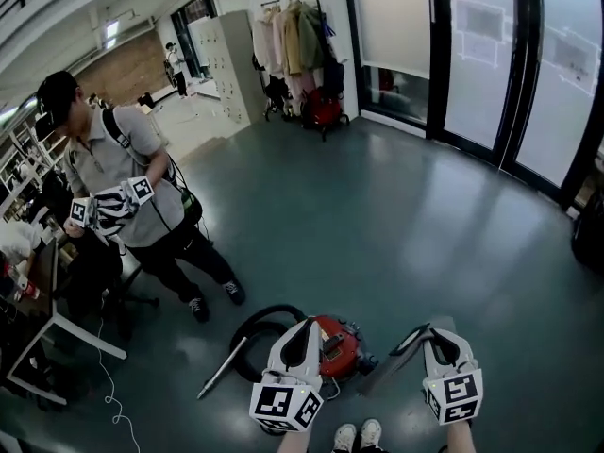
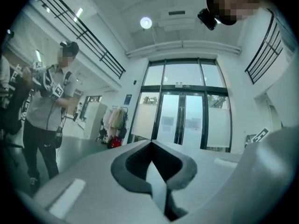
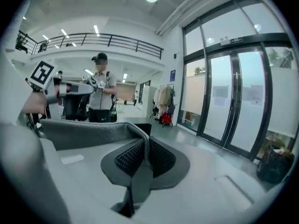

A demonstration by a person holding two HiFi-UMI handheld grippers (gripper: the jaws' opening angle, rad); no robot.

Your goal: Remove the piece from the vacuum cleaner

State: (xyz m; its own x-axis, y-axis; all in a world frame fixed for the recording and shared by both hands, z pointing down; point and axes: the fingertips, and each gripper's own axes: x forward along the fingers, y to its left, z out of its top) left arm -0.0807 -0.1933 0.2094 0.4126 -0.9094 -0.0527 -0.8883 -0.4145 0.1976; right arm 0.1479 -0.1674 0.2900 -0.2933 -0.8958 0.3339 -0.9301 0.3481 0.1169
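Note:
The red vacuum cleaner [image 1: 338,340] sits on the floor just ahead of my feet. Its black hose [image 1: 253,333] loops to the left and ends in a metal wand [image 1: 221,369]. My left gripper [image 1: 306,326] hovers over the vacuum's left side, jaws shut with nothing between them [image 2: 152,161]. My right gripper [image 1: 430,332] is to the right of the vacuum, shut on a grey mesh-textured piece [image 3: 88,132]. That piece [image 1: 387,368] hangs down-left from its jaws [image 3: 142,146]. Neither gripper view shows the vacuum.
Another person [image 1: 132,206] with a pair of grippers stands at the left beside a desk [image 1: 42,324]. A coat rack [image 1: 297,36] and a red bag [image 1: 324,109] are at the back. Glass doors [image 1: 491,74] run along the right. My shoes [image 1: 357,436] are at the bottom edge.

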